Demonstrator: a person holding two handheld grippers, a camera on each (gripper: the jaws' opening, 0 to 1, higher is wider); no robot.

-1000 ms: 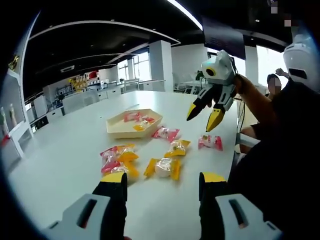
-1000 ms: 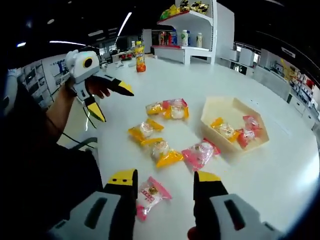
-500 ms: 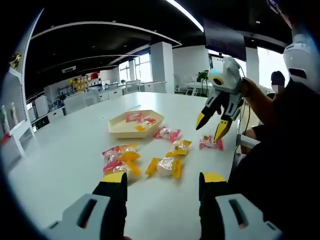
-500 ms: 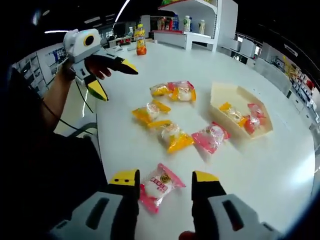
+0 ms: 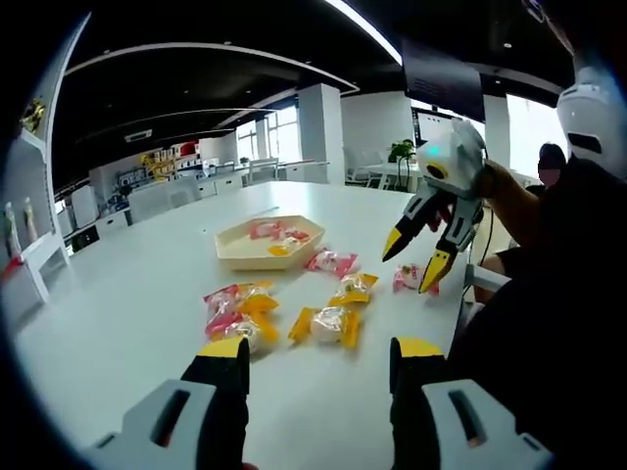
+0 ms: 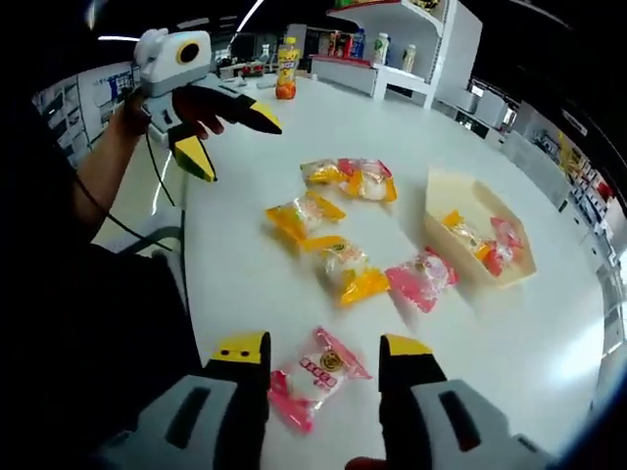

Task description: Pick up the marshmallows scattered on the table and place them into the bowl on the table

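Right gripper [image 6: 318, 352] poised with jaws wide around a pink marshmallow packet [image 6: 312, 375], well short of the bowl [image 6: 483, 235]. Probably light, squishy, crinkly wrapper, so best pinched across the puffy middle. Left gripper [image 5: 318, 352] also gaping, nothing held, further from the bowl on the tabletop [image 6: 245, 264].

Big open office-like room, dark ceiling with long strip lights [image 5: 364, 25]. White pillar [image 5: 320, 132] at the far side, bright windows [image 5: 263, 137] beside it. Low white counters [image 5: 196, 184] along the far wall, colourful items on them, too small to tell. Wide white table [image 5: 137, 294], glossy. Potted plant [image 5: 401, 151] near the pillar. In the right gripper view, white shelf unit [image 6: 411, 44] with bottles; an orange bottle [image 6: 286, 82] stands at the table's far edge.
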